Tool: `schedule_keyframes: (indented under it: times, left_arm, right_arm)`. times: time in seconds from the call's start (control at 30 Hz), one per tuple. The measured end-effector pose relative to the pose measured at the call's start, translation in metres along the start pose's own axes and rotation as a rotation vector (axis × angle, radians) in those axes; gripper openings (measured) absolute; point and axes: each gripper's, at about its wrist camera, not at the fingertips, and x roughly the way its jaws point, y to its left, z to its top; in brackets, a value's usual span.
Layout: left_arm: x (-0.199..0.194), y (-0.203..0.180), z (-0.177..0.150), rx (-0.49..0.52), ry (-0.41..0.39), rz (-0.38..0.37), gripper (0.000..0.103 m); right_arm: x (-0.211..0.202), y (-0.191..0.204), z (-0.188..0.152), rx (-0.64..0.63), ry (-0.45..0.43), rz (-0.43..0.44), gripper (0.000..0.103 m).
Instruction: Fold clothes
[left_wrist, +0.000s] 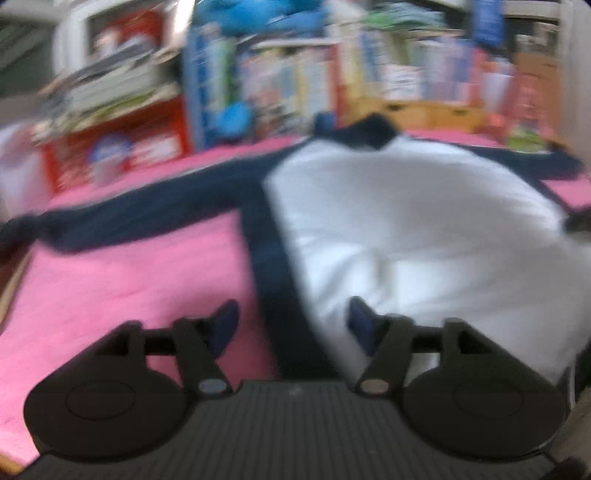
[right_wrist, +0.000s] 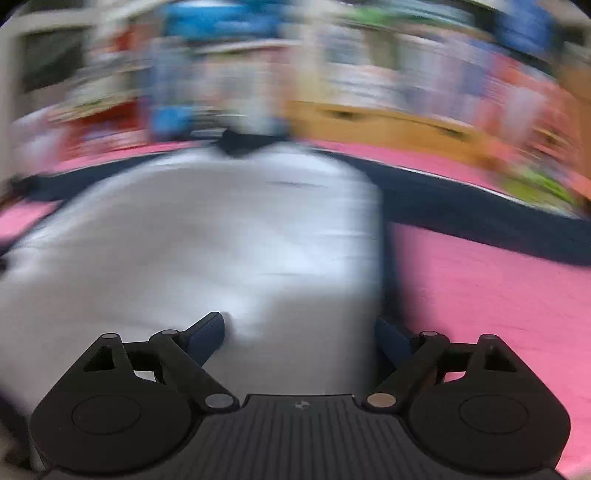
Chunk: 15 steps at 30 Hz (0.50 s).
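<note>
A white long-sleeved shirt with dark navy sleeves, collar and side panels (left_wrist: 406, 221) lies spread flat on a bright pink cloth-covered surface (left_wrist: 122, 280), its collar toward the far edge and its sleeves stretched out to either side. In the left wrist view the navy sleeve (left_wrist: 129, 221) runs off to the left across the pink cloth, and a navy side strip (left_wrist: 275, 288) runs down toward the camera.

The left gripper (left_wrist: 291, 325) hovers over the near edge of the shirt with its fingers (left_wrist: 225, 325) spread wide; one finger is over the pink cloth, the other over the white fabric, with the navy strip between them. The pads do not press on anything that can be made out.

The right gripper (right_wrist: 299, 336) is over the other side of the same shirt (right_wrist: 192, 236), its fingers (right_wrist: 207, 332) also wide apart, the white panel and its navy edge lying between them, nothing gripped.

Behind the surface stands a crowded bookshelf with colourful spines (left_wrist: 388, 70), a red box with a printed label (left_wrist: 118, 151) and a light wooden box (right_wrist: 369, 122). Both views are smeared by motion blur, so no writing, brand or label can be read anywhere.
</note>
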Motion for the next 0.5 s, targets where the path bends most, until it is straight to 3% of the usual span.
schedule_keyframes:
  times: [0.07,0.1,0.17,0.33,0.43,0.5]
  left_arm:
    - [-0.004,0.003,0.017,0.015,-0.007,-0.009,0.069]
    - [-0.004,-0.003,0.028,0.051,-0.023,-0.012,0.068]
    - [0.001,-0.015,0.052,0.088,-0.064,-0.042,0.065]
    - [0.04,-0.038,0.108,0.001,-0.133,-0.217,0.065]
    - [0.089,-0.054,0.121,0.015,-0.11,-0.213,0.064]
    - [0.125,-0.063,0.126,0.034,-0.066,-0.184,0.056]
  right_arm:
    - [0.003,-0.023,0.015,0.04,0.005,-0.106,0.084]
    - [0.004,-0.031,0.023,0.051,0.0,-0.151,0.071]
    - [0.003,-0.042,0.04,0.068,-0.025,-0.192,0.07]
    - [0.029,0.005,0.095,0.024,-0.094,0.081,0.075]
    - [0.073,0.036,0.12,-0.007,-0.056,0.26,0.075]
    - [0.111,0.054,0.133,-0.029,-0.004,0.32,0.074]
